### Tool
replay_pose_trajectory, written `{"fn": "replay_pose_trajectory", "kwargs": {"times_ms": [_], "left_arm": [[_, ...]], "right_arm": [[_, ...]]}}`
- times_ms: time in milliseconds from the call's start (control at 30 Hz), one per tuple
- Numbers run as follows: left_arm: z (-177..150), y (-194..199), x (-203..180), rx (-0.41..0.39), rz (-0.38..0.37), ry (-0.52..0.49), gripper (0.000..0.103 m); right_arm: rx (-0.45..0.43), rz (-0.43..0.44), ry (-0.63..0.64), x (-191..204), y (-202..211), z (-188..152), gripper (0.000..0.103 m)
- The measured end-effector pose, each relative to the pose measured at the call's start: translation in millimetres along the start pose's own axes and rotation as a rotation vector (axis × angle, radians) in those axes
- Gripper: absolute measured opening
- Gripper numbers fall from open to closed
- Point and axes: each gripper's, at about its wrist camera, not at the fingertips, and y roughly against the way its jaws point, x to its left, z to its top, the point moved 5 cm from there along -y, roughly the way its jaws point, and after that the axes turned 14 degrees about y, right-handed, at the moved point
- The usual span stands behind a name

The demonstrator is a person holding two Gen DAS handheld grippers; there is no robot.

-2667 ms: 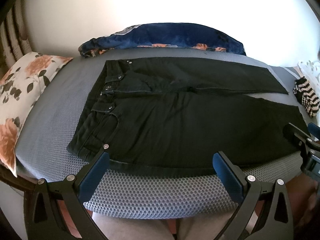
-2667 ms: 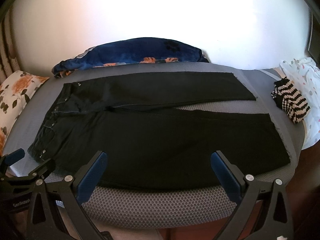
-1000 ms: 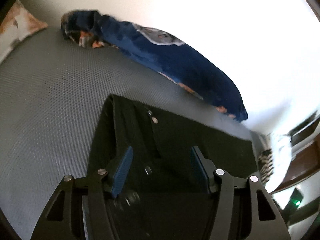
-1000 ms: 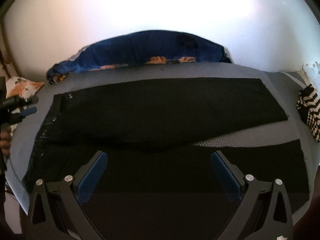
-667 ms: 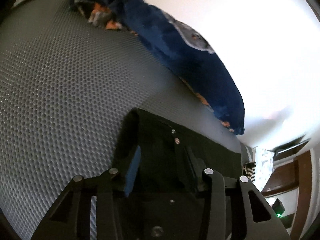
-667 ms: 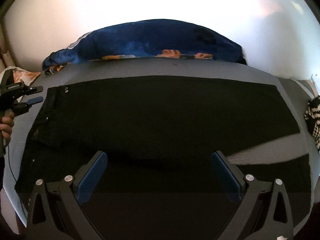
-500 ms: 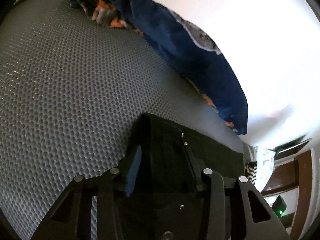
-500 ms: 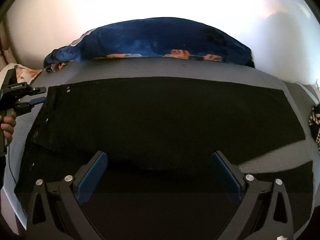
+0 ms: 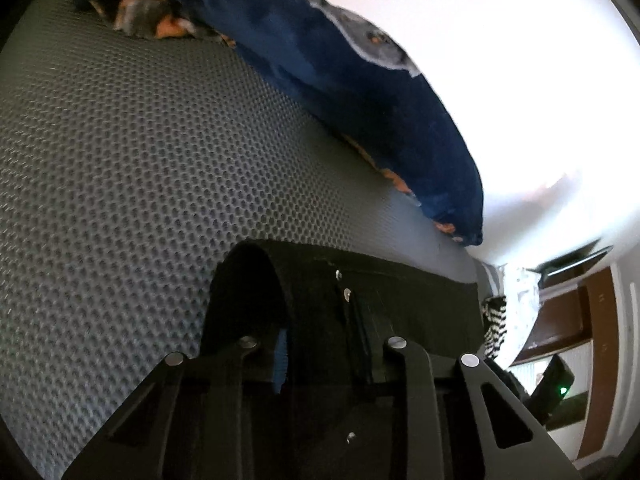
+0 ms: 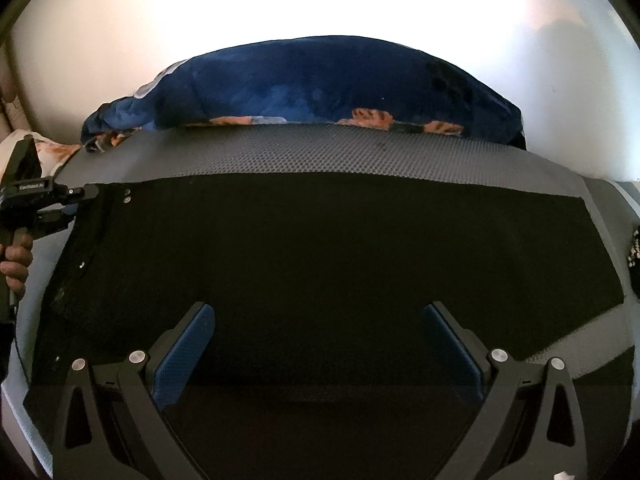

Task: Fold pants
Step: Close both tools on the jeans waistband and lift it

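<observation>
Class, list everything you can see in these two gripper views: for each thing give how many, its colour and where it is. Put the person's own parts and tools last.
pants: one pair, black, spread flat across the grey surface, waistband at the left in the right wrist view.
mesh surface: one, grey, honeycomb weave, under the pants.
blanket: one, dark blue with orange flowers, bunched along the far edge by the wall.
floral pillow: one, pale with orange, far left, mostly hidden.
striped knit item: one, black and white, at the far end of the surface.
wall: white, behind the blanket.
left gripper: black with blue pads, jaws just closing around the waistband.
right gripper: black with blue pads, open over the pants.
hand: one, gripping the left gripper's handle.
</observation>
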Motion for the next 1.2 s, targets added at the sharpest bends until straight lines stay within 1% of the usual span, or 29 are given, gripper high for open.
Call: {"fn": "replay_pose_trajectory", "kwargs": {"times_ms": [133,233,267,300,367,433,500,600,667,733,833,900,967,1033,1100,1167,1200], "left_arm": [[6.3,-11.9,-2.7,0.003,-0.012,0.019,0.028],[8.8,-15.6,-1.9,-0.017,-0.03,0.036,0.028],[8.4,-13.9,0.0,-0.035,-0.032,0.033,0.014],[6.5,-13.5,-0.8,-0.054,-0.02,0.015,0.009],[3.2,-8.2,-1.9,-0.078,-0.022,0.006,0.008],[-1.9,5.4,-9.4,-0.106,-0.052,-0.007,0.008],[-9.7,20.7,-25.1,-0.137,-0.067,-0.055,0.008],[-26.9,42.1,-51.2,-0.156,-0.1,-0.128,0.008],[-37.9,53.8,-62.0,-0.16,-0.123,-0.155,0.008],[-48.1,66.4,-68.6,-0.172,-0.14,-0.176,0.008],[-65.0,83.6,-75.7,-0.182,-0.166,-0.207,0.008],[-74.6,92.5,-77.8,-0.187,-0.172,-0.223,0.008],[-81.1,99.6,-76.1,-0.185,-0.179,-0.224,0.008],[-87.1,105.7,-76.5,-0.191,-0.185,-0.225,0.008],[-93.1,105.0,-83.3,-0.195,-0.185,-0.233,0.008],[-97.6,106.2,-84.6,-0.197,-0.186,-0.225,0.008],[-98.6,107.9,-86.3,-0.198,-0.187,-0.223,0.008]], "right_arm": [[-0.001,0.008,0.001,-7.9,-7.8,2.4,0.103],[-0.011,0.047,0.013,-17.9,-14.6,5.0,0.103],[-0.014,0.072,0.007,-23.3,-17.6,6.0,0.103],[-0.015,0.099,0.0,-29.8,-20.8,8.0,0.103],[-0.012,0.134,0.008,-44.8,-28.6,14.8,0.103],[-0.011,0.135,0.032,-57.0,-34.7,21.5,0.103],[-0.011,0.144,0.088,-70.1,-42.0,32.6,0.103],[0.001,0.18,0.202,-84.7,-54.8,51.9,0.103],[0.007,0.207,0.287,-90.9,-61.3,64.7,0.102],[0.023,0.249,0.36,-95.2,-67.8,77.0,0.098],[0.075,0.351,0.46,-94.2,-79.5,94.5,0.094],[0.127,0.407,0.522,-91.1,-88.7,100.8,0.093],[0.175,0.464,0.584,-87.0,-97.2,105.0,0.091],[0.215,0.551,0.615,-82.6,-101.9,105.6,0.085],[0.258,0.633,0.652,-76.3,-106.0,104.5,0.084],[0.275,0.648,0.703,-71.3,-110.9,102.5,0.08],[0.293,0.648,0.735,-68.9,-114.6,100.3,0.075]]}}
